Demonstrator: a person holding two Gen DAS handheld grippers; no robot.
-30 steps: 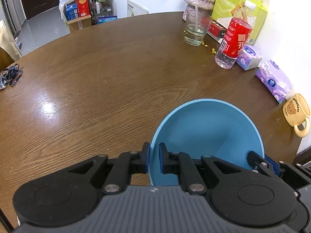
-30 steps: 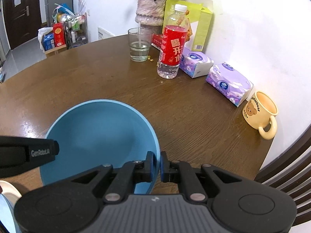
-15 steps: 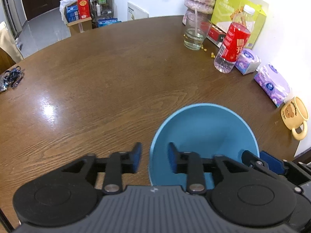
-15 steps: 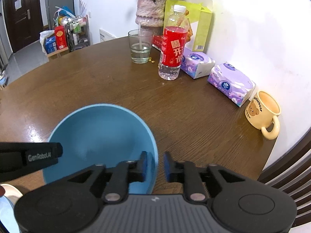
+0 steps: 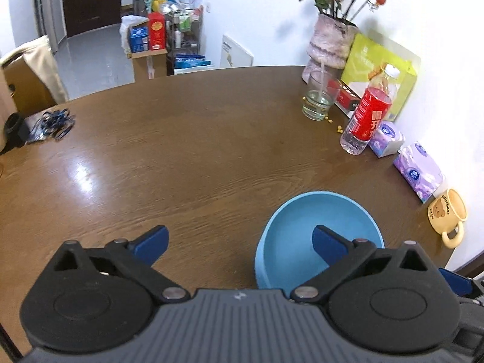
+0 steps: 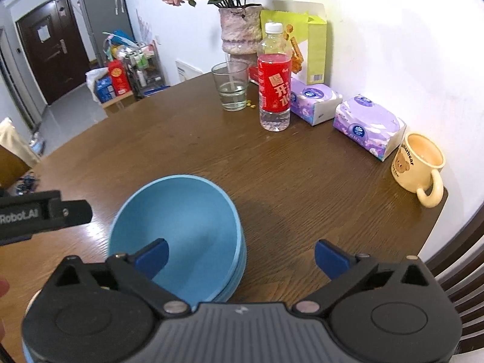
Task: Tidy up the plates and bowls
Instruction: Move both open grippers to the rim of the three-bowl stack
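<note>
At the table's (image 5: pixel 211 157) near right edge, the blue bowl (image 6: pixel 181 227) is sitting nested on a stack; left gripper (image 5: pixel 239 239) and right gripper (image 6: pixel 240 255) are opening, both empty. Plates unseen, probably remaining.

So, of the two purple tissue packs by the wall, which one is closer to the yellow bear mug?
The larger soft purple pack, right beside the mug. The smaller boxed pack lies farther off, next to the red-labelled bottle.

My left wrist camera looks steeply down over the table (image 5: pixel 187 157) from close above, facing the far wall. My right wrist camera sits beside it, angled alike. Both share the blue bowl (image 5: pixel 317 227) (image 6: pixel 181 227) and bottle (image 5: pixel 367 118) (image 6: pixel 273 90).
</note>
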